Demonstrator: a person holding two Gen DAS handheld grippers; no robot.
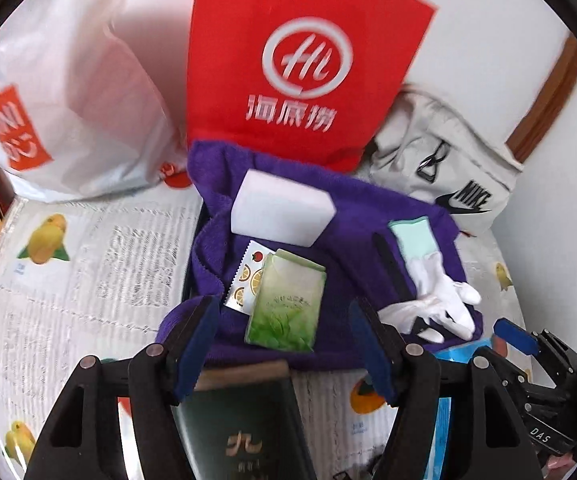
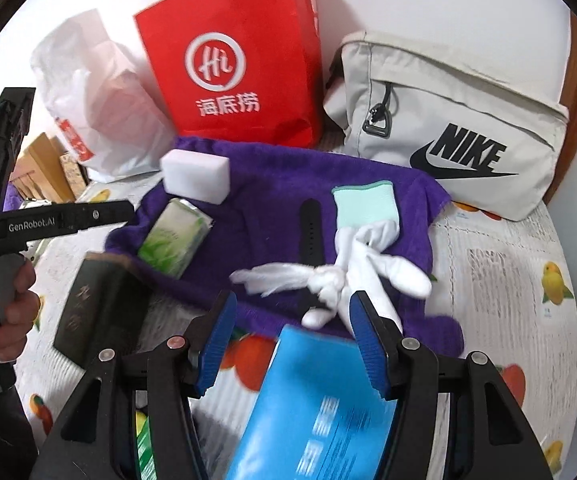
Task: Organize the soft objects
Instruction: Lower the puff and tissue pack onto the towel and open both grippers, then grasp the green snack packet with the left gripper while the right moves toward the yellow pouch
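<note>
A purple towel point(image 1: 352, 208) point(image 2: 264, 184) lies spread on the table. On it sit a white sponge block point(image 1: 280, 210) point(image 2: 196, 174), a green tissue pack point(image 1: 286, 308) point(image 2: 174, 238), a fruit sticker sheet point(image 1: 244, 276), a black strap point(image 2: 311, 228) and a white glove with a mint cuff point(image 1: 440, 292) point(image 2: 362, 256). My left gripper point(image 1: 284, 344) is open just short of the tissue pack. My right gripper point(image 2: 290, 342) is open over a blue packet point(image 2: 320, 404), near the glove's fingers.
A red paper bag point(image 1: 308, 60) point(image 2: 240, 64), a white plastic bag point(image 1: 68, 92) point(image 2: 100, 100) and a grey Nike pouch point(image 1: 444, 168) point(image 2: 448, 120) stand at the back against the wall. A dark green box point(image 1: 244, 428) point(image 2: 100, 304) lies near the front edge of the towel.
</note>
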